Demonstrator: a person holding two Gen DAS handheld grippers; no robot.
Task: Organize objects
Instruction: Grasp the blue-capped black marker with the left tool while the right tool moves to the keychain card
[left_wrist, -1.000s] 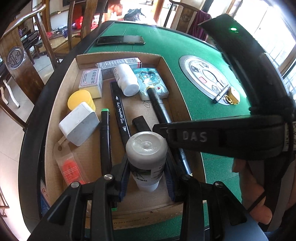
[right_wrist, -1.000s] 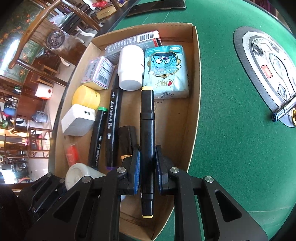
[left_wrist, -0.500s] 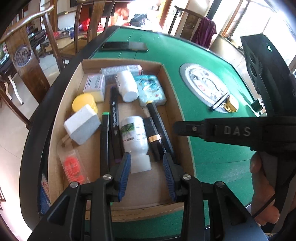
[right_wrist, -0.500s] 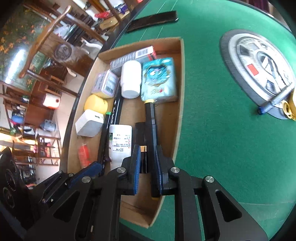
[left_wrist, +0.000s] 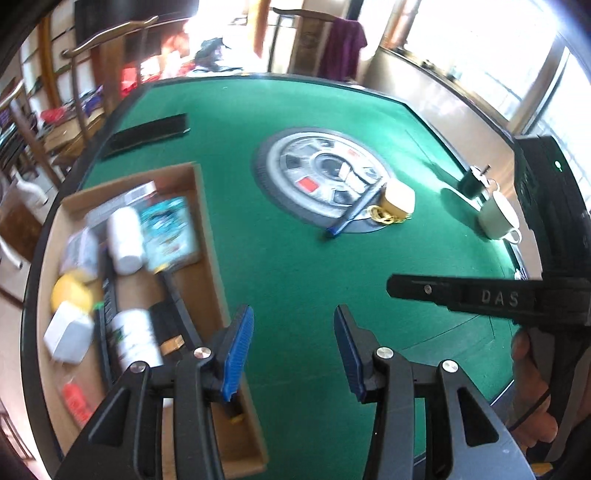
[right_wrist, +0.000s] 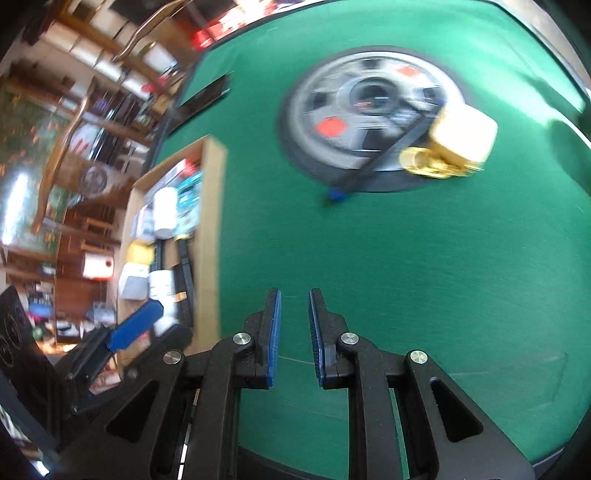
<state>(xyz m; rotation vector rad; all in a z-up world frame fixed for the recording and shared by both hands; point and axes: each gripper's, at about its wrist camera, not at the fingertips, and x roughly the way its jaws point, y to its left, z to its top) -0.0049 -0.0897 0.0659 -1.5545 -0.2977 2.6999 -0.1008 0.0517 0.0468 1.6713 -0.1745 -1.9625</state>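
My left jaws (left_wrist: 293, 345) are opening with nothing between them, hanging above bare green counter (left_wrist: 295, 258) just right of the cardboard box (left_wrist: 207, 258). My right jaws (right_wrist: 294, 325) stand at their narrowest and hold nothing, also over the felt. The box holds two white bottles (left_wrist: 135, 339), black markers (left_wrist: 181, 306), a yellow lid (left_wrist: 70, 291) and a blue packet (left_wrist: 168, 229). A pen (left_wrist: 354, 214) and a cream block (left_wrist: 399, 197) lie at the round centre panel (left_wrist: 295, 170), well apart from the box.
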